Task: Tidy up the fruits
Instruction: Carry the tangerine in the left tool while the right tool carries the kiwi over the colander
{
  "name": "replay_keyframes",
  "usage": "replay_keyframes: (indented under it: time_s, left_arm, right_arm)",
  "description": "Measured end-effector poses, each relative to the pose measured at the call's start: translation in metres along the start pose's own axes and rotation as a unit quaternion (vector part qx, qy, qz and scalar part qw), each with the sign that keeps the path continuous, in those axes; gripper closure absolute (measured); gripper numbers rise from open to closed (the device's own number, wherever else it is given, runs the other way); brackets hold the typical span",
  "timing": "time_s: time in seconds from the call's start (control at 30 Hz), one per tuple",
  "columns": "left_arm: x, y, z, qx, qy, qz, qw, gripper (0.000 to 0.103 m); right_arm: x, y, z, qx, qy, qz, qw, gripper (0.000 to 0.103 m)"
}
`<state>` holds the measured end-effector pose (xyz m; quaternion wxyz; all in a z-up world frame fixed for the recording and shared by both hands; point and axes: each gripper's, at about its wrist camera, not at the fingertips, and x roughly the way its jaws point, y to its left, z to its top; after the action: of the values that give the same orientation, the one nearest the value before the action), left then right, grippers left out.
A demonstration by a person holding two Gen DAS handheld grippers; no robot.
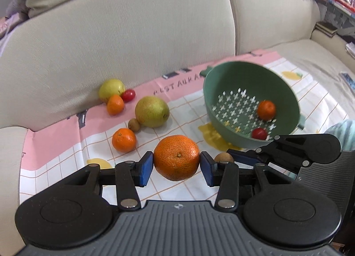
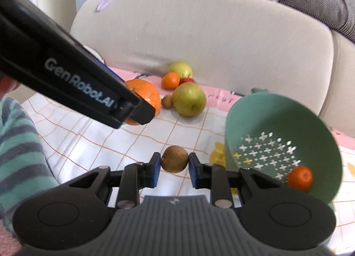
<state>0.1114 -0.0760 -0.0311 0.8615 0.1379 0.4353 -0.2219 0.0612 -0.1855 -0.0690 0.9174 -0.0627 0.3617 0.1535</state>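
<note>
My left gripper (image 1: 176, 167) is shut on a large orange (image 1: 176, 158), held above the checked cloth (image 1: 66, 156). In the right wrist view my right gripper (image 2: 174, 167) is shut on a small brown fruit (image 2: 174, 159). The left gripper's fingers (image 2: 133, 109) reach in from the upper left of that view with the orange (image 2: 148, 94). A green colander (image 1: 244, 78) lies tilted at the right, holding a mandarin (image 1: 266, 109) and a cherry tomato (image 1: 259, 133). Loose on the cloth are a pear (image 1: 152, 112), a small brown fruit (image 1: 134, 124) and a mandarin (image 1: 123, 140).
By the sofa back (image 1: 133, 34) sit a yellow-green fruit (image 1: 111, 89), another mandarin (image 1: 115, 104) and a red tomato (image 1: 128, 95). A striped teal sleeve (image 2: 17, 145) fills the left of the right wrist view. The colander (image 2: 277, 118) stands close to my right gripper.
</note>
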Motion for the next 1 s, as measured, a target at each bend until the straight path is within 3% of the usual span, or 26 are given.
replay_keyframes:
  time_s: [0.27,0.47,0.77,1.0]
  left_arm:
    - [-0.018,-0.024,0.013,0.015,-0.028,-0.009,0.9995,0.052]
    - [-0.014,-0.049,0.031,0.06,-0.033,-0.021,0.9974,0.052]
    - [0.013,-0.078,0.059,0.128,-0.009,-0.039,0.9909,0.052]
    - [0.05,-0.089,0.071,0.165,0.03,-0.052,0.9845,0.052]
  right_arm:
    - [-0.036,-0.02,0.007,0.016,-0.04,-0.047,0.998,0.079]
    - [-0.048,-0.048,0.012,0.037,-0.05,-0.084,0.995,0.079]
    - [-0.031,-0.095,0.023,0.041,-0.001,-0.108,0.993,0.079]
    - [-0.002,-0.116,0.031,-0.002,0.045,-0.112,0.993,0.079]
